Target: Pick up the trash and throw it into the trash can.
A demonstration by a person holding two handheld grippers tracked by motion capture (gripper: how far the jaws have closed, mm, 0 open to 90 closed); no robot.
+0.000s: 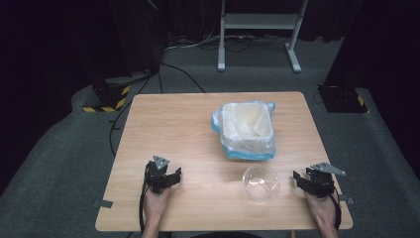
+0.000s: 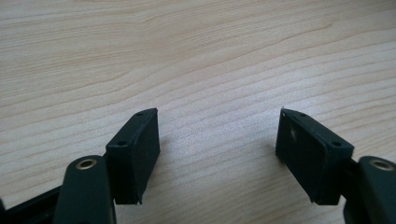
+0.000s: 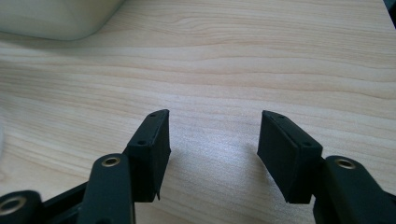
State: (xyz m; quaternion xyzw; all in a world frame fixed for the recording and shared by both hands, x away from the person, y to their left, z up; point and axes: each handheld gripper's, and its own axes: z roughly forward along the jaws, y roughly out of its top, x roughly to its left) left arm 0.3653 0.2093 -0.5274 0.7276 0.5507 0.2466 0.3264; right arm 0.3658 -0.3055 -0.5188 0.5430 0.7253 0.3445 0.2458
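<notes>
Resting near the front edge of the light wooden table (image 1: 163, 124), the left gripper (image 1: 171, 177) and the right gripper (image 1: 300, 178) are held with jaws spread wide and nothing gripped between them. The clear round glass bowl (image 1: 261, 183) is seen upright between the two grippers, nearer the right one and just in front of the small white bin lined with a blue and clear plastic bag (image 1: 246, 130), which stands near the table's middle. The bowl is probably the next thing to be taken: its thin rim should be approached squarely, one jaw inside and one outside, and closed on gently so that the glass is not tipped.
</notes>
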